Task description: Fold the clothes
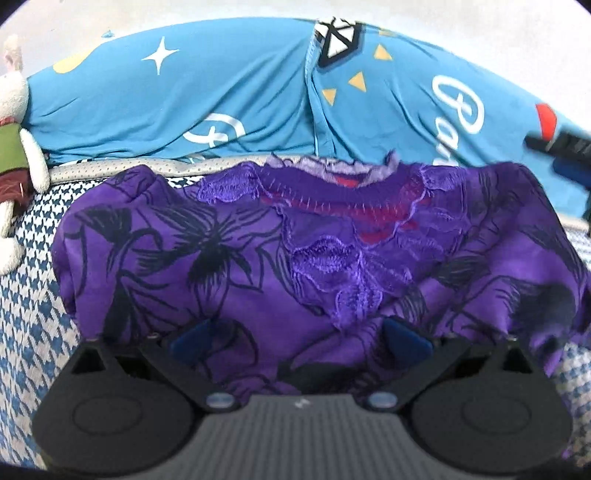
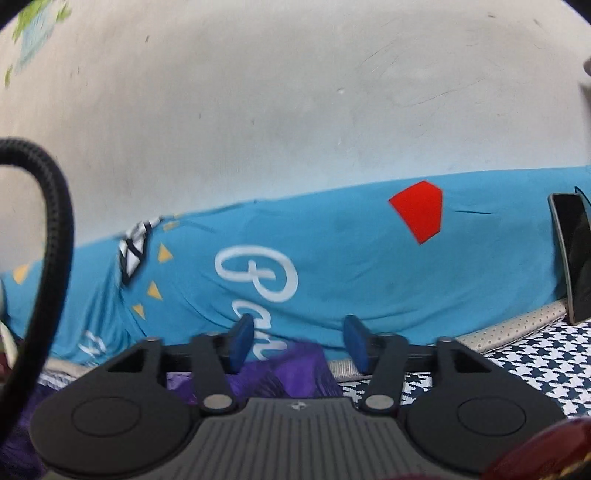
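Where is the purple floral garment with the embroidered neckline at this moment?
In the left wrist view, the purple floral garment lies spread on the houndstooth cover, directly ahead of the left gripper, with the blue printed fabric behind it.

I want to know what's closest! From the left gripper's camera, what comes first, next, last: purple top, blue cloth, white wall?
1. Purple top: right at the left gripper.
2. Blue cloth: behind it.
3. White wall: farthest, at the top.

purple floral garment (image 1: 258, 266), seemingly houndstooth bedcover (image 1: 33, 317)
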Motion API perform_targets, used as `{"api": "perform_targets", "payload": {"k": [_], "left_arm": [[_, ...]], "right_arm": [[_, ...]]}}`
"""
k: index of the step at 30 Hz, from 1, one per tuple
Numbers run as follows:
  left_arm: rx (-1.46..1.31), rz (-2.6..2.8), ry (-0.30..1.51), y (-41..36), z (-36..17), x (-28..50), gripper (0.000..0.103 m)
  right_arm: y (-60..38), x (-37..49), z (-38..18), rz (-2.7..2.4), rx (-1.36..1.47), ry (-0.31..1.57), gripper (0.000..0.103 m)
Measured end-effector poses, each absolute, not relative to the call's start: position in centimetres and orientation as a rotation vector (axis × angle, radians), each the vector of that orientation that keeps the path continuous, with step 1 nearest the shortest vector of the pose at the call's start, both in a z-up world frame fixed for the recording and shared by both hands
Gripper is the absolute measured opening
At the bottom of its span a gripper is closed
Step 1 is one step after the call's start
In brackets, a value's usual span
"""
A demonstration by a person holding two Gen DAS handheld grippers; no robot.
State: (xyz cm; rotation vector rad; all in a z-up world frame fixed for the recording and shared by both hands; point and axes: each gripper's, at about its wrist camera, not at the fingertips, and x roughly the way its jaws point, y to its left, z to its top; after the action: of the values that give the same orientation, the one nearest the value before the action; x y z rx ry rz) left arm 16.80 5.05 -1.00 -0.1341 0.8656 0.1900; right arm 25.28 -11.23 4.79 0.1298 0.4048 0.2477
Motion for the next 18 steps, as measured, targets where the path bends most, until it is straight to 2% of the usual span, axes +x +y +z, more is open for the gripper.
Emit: {"api": "perform_targets", "payload": {"k": [6,18], "left_arm": [[-0.100,0.206,0.859,4.5,-1.5,16.4,0.103],[-0.164,0.135,0.755,4.0,2.5,12.7,0.103]], "right_arm": [[-15.2,22.7,5.7,0.213,0.163,0.434,0.055],[-23.0,18.6,5.4,0.067,0.258,0.521,0.056]]}}
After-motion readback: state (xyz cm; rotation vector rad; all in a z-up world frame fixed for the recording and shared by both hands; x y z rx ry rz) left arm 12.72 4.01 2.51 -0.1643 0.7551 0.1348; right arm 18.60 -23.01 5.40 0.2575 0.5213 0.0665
